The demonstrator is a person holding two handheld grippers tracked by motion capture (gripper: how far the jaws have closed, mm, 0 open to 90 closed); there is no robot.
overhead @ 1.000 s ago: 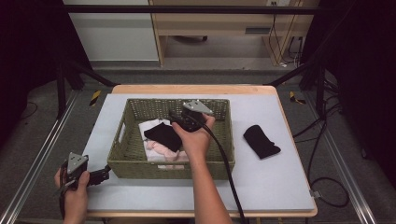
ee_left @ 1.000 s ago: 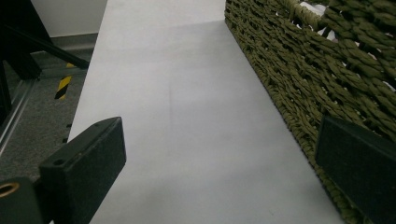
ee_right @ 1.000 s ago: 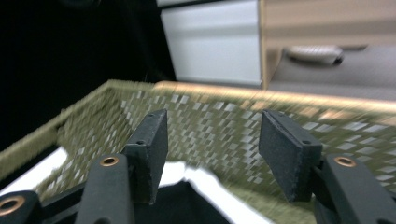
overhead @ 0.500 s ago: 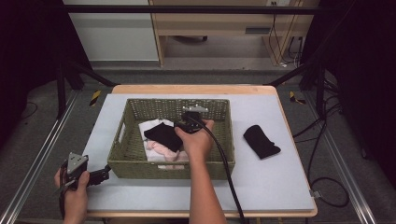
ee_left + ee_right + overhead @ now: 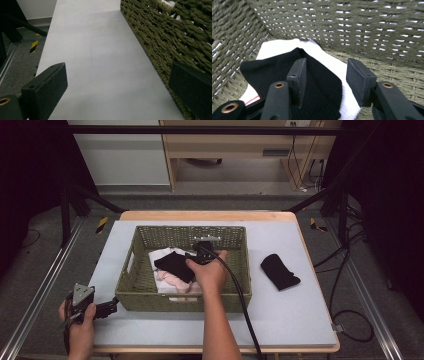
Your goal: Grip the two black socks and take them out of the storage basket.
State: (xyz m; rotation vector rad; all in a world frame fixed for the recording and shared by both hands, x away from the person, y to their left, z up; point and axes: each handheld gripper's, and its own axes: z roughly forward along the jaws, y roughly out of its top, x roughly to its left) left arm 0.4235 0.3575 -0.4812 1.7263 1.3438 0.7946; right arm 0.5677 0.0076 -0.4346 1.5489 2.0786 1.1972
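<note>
We have the right tool with jaws apart just above the black sock, which lies on white cloth inside the woven basket. It looks soft, light and limp, so we'd pinch a bunched fold near its edge. Our left tool waits open over the surface beside the basket.

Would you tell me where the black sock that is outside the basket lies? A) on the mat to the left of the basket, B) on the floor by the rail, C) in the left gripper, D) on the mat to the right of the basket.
D: the black sock lies flat on the grey mat, right of the woven basket and apart from it.
</note>
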